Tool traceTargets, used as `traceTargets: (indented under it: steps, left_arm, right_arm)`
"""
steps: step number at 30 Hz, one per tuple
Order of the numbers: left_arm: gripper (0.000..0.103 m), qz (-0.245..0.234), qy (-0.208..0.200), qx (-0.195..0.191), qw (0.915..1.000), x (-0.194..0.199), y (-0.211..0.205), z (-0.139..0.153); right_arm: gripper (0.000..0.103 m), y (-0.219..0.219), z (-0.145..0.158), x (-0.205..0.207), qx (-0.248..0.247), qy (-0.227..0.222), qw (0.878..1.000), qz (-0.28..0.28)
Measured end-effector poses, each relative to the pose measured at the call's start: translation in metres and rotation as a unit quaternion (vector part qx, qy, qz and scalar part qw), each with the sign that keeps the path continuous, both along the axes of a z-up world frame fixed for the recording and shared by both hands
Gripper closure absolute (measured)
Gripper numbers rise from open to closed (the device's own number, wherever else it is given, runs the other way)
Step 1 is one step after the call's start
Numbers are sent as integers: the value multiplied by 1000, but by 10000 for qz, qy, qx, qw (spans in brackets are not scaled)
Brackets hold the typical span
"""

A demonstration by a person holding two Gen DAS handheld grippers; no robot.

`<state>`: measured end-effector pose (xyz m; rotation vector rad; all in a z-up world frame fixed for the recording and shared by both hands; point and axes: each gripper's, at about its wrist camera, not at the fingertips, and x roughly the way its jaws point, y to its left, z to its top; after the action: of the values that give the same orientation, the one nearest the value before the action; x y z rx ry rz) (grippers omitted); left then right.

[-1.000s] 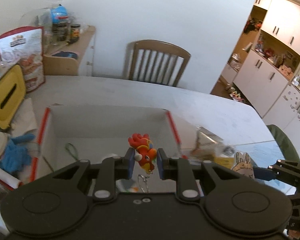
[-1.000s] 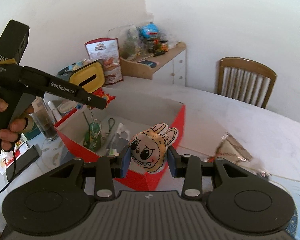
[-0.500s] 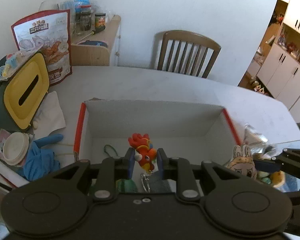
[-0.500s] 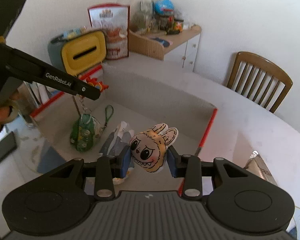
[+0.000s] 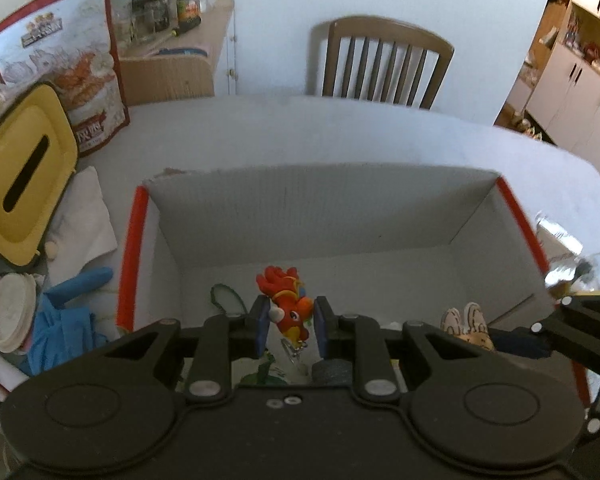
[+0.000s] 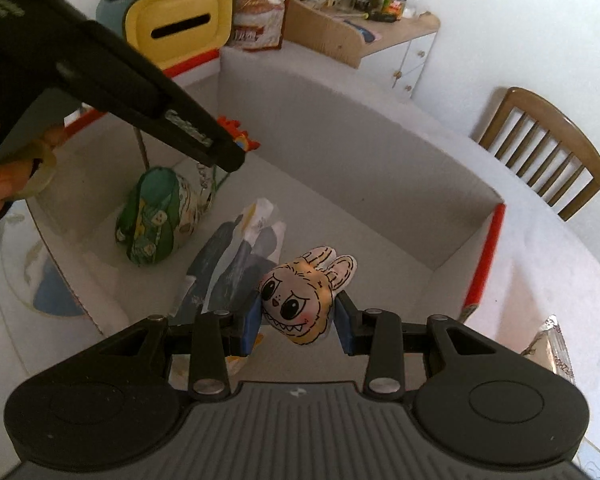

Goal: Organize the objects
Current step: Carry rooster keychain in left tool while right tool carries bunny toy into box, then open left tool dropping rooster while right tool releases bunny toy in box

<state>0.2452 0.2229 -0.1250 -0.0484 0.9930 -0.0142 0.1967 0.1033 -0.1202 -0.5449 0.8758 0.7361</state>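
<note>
Both grippers we hold over the open red-edged white cardboard box (image 5: 380, 216): our left gripper (image 5: 288, 330) clamped on a red-and-orange rooster keychain toy (image 5: 288, 306), our right gripper (image 6: 298, 320) pinching a tan bunny-eared monster-face plush (image 6: 304, 300) above a green printed pouch (image 6: 156, 220) and dark folded packet (image 6: 236, 264) lying inside.

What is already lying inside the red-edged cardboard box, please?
On the floor of the box lie a green pouch with a cord and a dark blue and white packet. The right gripper and its bunny-face charm cover the near part of the floor.
</note>
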Motion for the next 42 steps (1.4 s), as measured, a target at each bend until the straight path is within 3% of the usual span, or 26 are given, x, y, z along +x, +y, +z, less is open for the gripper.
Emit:
traceTargets:
  steps: [16, 23, 34, 37, 42]
  left_arm:
    - [81, -228, 818, 197, 9962, 20, -8, -33]
    - [76, -210, 1047, 294, 9938, 23, -10, -38]
    - [63, -16, 738, 249, 9970, 14, -6, -28]
    - [38, 67, 530, 258, 9982, 5, -7, -22]
    - [37, 38, 230, 283, 9993, -8, -13, -3]
  right_arm:
    - [63, -5, -3, 8, 69, 126, 9998, -115]
    - [48, -12, 2, 6, 145, 10, 9997, -212]
    - [47, -59, 40, -8, 973, 122, 9936, -561]
    - [44, -76, 52, -14, 1250, 163, 9893, -738]
    - [44, -109, 72, -29, 1646, 126, 9812, -1000]
